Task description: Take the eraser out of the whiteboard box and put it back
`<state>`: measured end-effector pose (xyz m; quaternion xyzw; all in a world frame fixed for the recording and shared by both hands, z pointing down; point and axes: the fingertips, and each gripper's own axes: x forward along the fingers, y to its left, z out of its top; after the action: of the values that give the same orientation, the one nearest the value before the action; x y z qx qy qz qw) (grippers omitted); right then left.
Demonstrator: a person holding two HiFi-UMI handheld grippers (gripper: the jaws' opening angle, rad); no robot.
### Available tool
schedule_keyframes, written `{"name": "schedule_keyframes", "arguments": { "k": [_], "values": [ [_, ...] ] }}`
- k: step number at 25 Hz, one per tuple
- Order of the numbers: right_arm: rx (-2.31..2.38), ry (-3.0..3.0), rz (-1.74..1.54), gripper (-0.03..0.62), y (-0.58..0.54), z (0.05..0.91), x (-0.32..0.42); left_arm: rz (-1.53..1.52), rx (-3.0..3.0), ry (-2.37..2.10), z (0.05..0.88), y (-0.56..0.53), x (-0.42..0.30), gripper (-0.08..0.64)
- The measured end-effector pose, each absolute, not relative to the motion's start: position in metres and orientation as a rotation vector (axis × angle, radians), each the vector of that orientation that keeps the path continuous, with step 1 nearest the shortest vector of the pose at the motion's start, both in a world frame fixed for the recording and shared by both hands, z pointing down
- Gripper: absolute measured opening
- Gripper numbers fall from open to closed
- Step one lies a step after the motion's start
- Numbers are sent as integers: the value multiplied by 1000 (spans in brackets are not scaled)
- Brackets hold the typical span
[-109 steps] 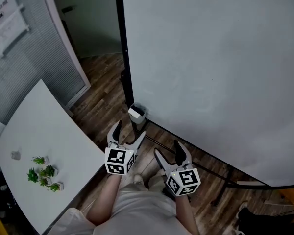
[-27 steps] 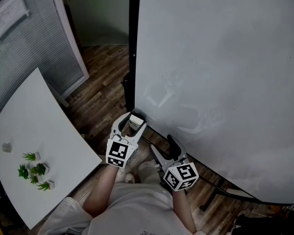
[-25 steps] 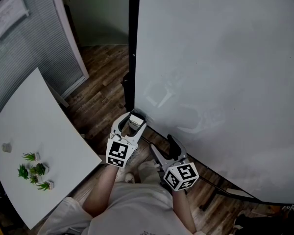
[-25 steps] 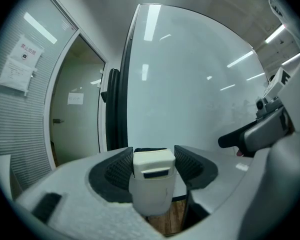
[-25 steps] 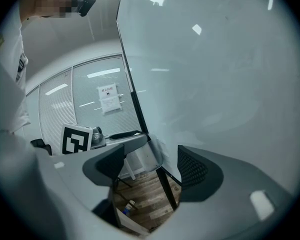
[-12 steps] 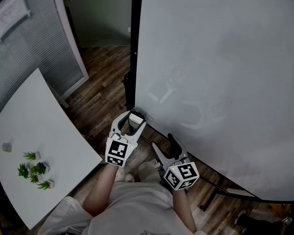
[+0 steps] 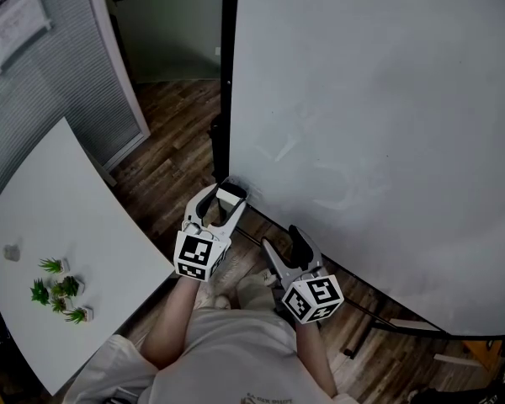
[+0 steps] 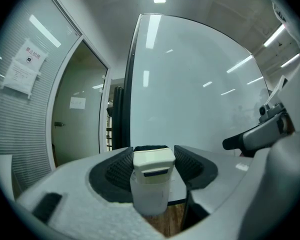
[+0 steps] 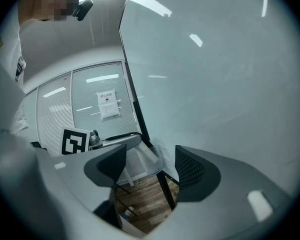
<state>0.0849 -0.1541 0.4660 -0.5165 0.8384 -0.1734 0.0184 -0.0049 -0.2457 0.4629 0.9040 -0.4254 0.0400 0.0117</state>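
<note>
Head view: the left gripper [image 7: 225, 199] now reaches the lower corner of the whiteboard [image 7: 379, 124], where a few seconds ago it hung short of it. The white eraser [image 7: 231, 195] sits between its jaws. The right gripper [image 7: 282, 241] waits at its 4 o'clock, off the board.

Left gripper view: the jaws are clamped on the eraser's two sides. The eraser's top stands above the rim of the translucent whiteboard box [image 8: 149, 196], which lies at 6 o'clock under it, and its lower part seems to be inside. The grasp looks made and the lift-out barely begun.

Right gripper view: the jaws stand apart, having just closed a little, with nothing between them. The box shows beyond the gap, towards 12 o'clock.
</note>
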Motion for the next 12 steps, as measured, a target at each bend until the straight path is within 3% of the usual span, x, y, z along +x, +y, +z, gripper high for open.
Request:
{"name": "schedule_keyframes", "arguments": {
  "k": [12],
  "values": [
    [-1599,2590,-510,307,-149,456,82,69,2841,-1323,441,-238,-10,255]
  ]
}}
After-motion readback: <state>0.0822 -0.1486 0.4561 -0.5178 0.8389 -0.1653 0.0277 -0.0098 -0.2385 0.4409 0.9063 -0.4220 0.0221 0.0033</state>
